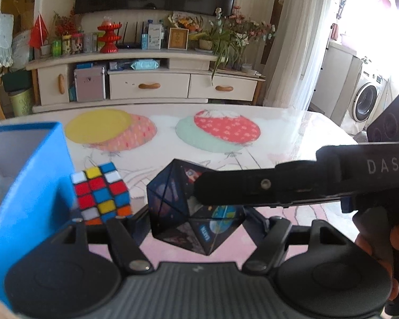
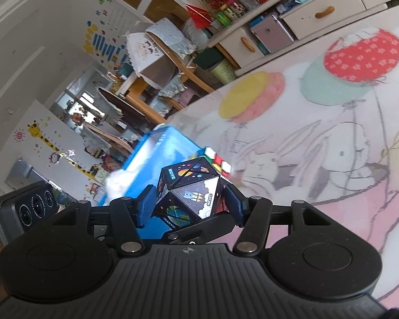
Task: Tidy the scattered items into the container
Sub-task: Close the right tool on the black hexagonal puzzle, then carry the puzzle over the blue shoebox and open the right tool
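Crowding the near edge of the desk (image 1: 279, 133) are three things: a blue box (image 1: 32, 186) at the left, a scrambled colour cube (image 1: 101, 194) just beside its wall, and a dark space-print puzzle (image 1: 188, 212) to the right of the cube. The right tool (image 2: 190, 204) is clamped on the space-print puzzle, one blue pad (image 2: 146, 207) pressed to each side. In the left wrist view that tool's black finger (image 1: 266, 188) lies across the puzzle's upper right, covering part of it. The left tool (image 1: 191, 220) stands wide, its fingertips hidden low behind the puzzle and the cube. The box is open-topped, with a pale inner wall; the right wrist view alone shows something white and blurred at its near rim, too smeared to name. That view also shows the cube partly hidden behind the puzzle, touching or nearly touching the box.
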Tool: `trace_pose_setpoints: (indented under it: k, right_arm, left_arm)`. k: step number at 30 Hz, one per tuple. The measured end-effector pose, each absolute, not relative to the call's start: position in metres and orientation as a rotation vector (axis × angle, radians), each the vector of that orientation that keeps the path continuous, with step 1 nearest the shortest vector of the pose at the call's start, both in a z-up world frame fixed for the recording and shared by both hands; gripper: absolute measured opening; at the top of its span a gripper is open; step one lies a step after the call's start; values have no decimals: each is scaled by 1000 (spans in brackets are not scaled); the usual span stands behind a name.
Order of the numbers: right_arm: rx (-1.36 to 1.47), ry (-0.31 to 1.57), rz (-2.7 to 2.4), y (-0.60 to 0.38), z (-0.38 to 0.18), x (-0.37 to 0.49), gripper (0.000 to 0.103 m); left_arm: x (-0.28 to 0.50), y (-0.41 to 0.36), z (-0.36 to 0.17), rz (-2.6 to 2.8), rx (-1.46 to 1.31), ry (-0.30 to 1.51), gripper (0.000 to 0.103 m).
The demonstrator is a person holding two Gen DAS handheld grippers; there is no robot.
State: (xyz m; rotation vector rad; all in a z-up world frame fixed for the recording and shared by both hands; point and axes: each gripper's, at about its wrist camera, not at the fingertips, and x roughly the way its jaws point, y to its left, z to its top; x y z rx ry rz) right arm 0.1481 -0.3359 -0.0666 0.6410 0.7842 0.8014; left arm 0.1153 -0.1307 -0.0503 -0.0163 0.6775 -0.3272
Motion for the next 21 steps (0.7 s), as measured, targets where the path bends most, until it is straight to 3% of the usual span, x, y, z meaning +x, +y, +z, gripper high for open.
trace_pose_setpoints:
  k: [11,21]
  right_arm:
    - [608,751,928,-269,-11,134,71]
    - [563,790,954,-189,9,147,71]
  left_arm:
    - [84,-66,4,-234,-7,627,72]
    - [96,-10,10,-121,-25,672,72]
